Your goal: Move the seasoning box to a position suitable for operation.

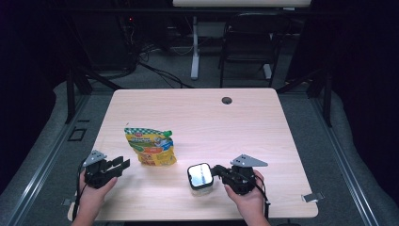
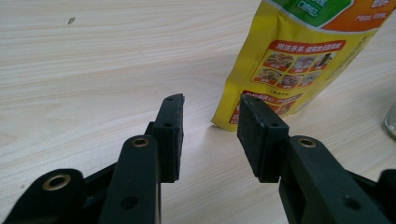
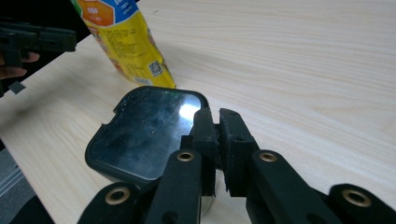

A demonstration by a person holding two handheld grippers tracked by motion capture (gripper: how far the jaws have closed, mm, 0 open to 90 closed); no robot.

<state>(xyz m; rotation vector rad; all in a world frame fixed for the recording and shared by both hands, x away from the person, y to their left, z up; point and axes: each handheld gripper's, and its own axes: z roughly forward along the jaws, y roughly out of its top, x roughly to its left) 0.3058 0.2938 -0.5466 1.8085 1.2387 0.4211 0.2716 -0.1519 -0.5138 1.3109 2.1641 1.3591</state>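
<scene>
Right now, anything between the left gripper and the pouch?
Nothing. In the left gripper view the open left gripper faces the pouch across bare table; the high view shows the same gap.

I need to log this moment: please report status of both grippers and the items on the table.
Left gripper open, short of yellow pouch. Right gripper shut, jaws at the rim of the black-lidded jar; grip unconfirmed. Nothing between them on the table.

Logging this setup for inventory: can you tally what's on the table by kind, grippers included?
Yellow pouch: 1
Clear container with black lid: 1
Handheld grippers: 2, the left gripper and the right gripper
Total: 4
</scene>
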